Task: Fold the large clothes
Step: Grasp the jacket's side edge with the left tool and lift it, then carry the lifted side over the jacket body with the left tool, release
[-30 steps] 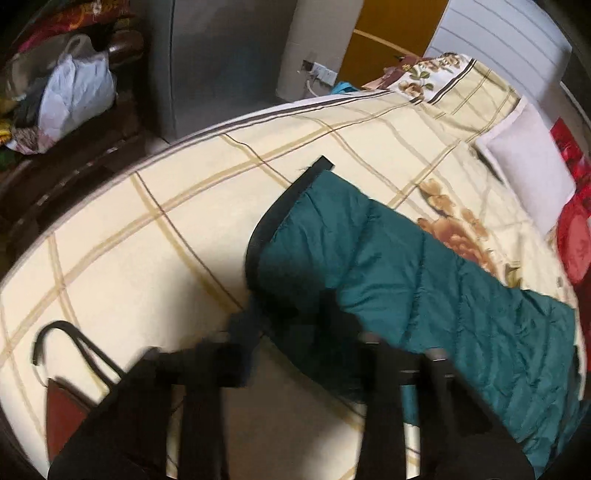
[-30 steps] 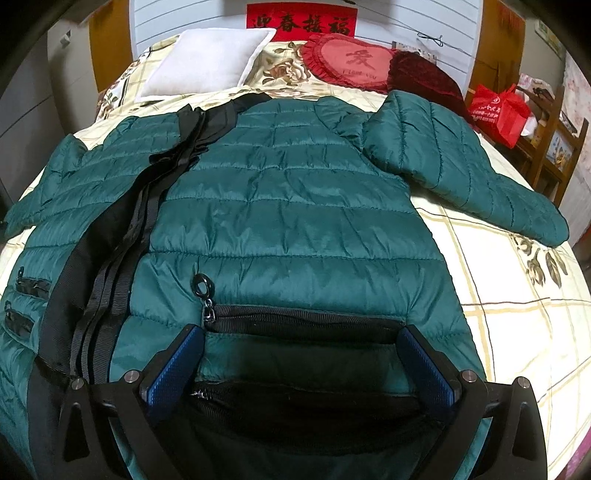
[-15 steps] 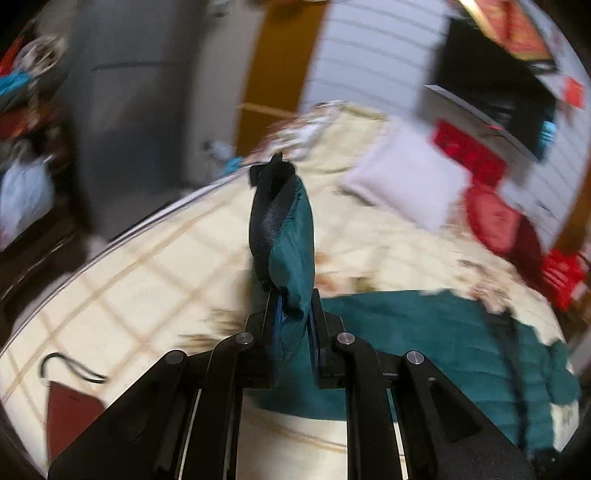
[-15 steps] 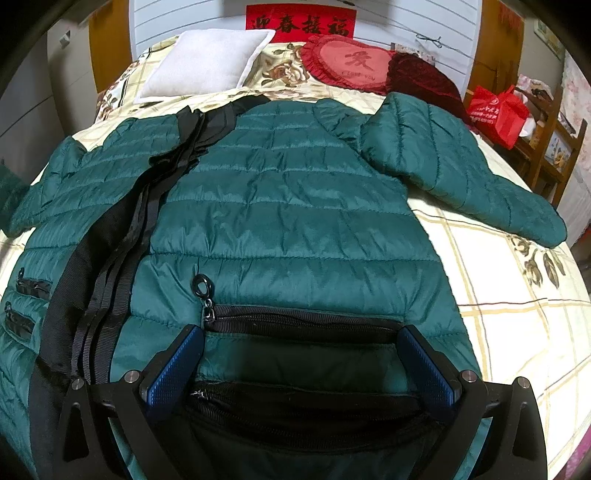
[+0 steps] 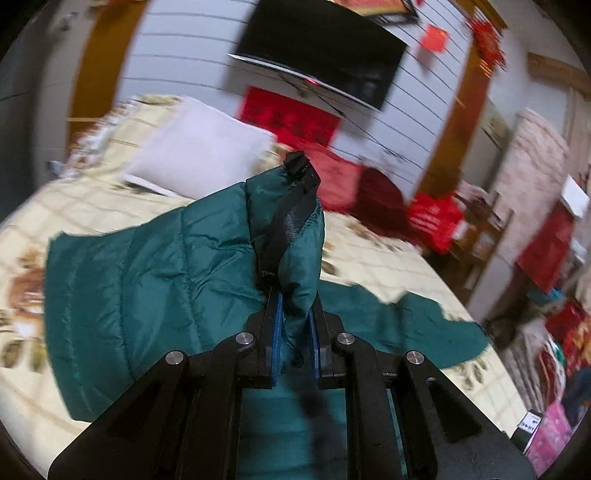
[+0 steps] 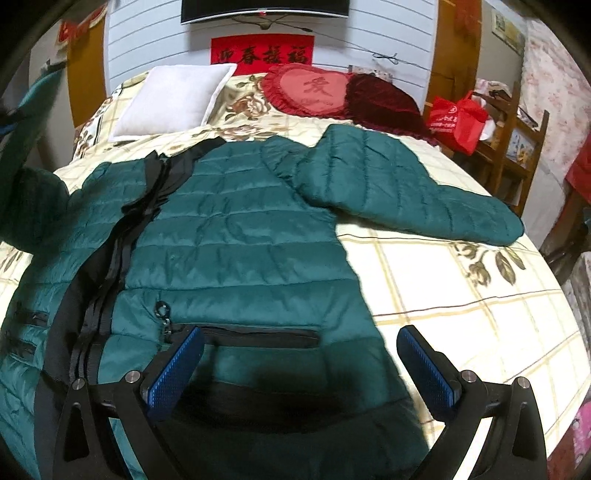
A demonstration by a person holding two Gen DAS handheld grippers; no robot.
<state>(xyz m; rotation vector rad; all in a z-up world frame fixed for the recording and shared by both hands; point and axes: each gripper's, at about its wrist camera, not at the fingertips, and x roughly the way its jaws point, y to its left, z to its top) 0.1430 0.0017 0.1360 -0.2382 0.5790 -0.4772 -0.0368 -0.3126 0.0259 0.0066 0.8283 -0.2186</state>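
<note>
A dark green quilted jacket (image 6: 240, 229) lies front up on the bed, with a black zipper band down its left part and one sleeve (image 6: 413, 195) spread to the right. My left gripper (image 5: 295, 314) is shut on the cuff of the other sleeve (image 5: 291, 236) and holds it lifted above the bed; the sleeve hangs down to the left. My right gripper (image 6: 299, 365) is open and empty, just above the jacket's hem near the pocket zipper (image 6: 240, 332).
The bed (image 6: 461, 288) has a cream checked sheet. A white pillow (image 6: 173, 99) and red cushions (image 6: 314, 88) lie at its head. A wooden chair with a red bag (image 6: 458, 118) stands at the right. A television (image 6: 264, 9) hangs on the wall.
My left gripper closed on the sleeve cuff and lifted it, swinging right toward the bed's head. My right gripper drew back and up from the hem, still open.
</note>
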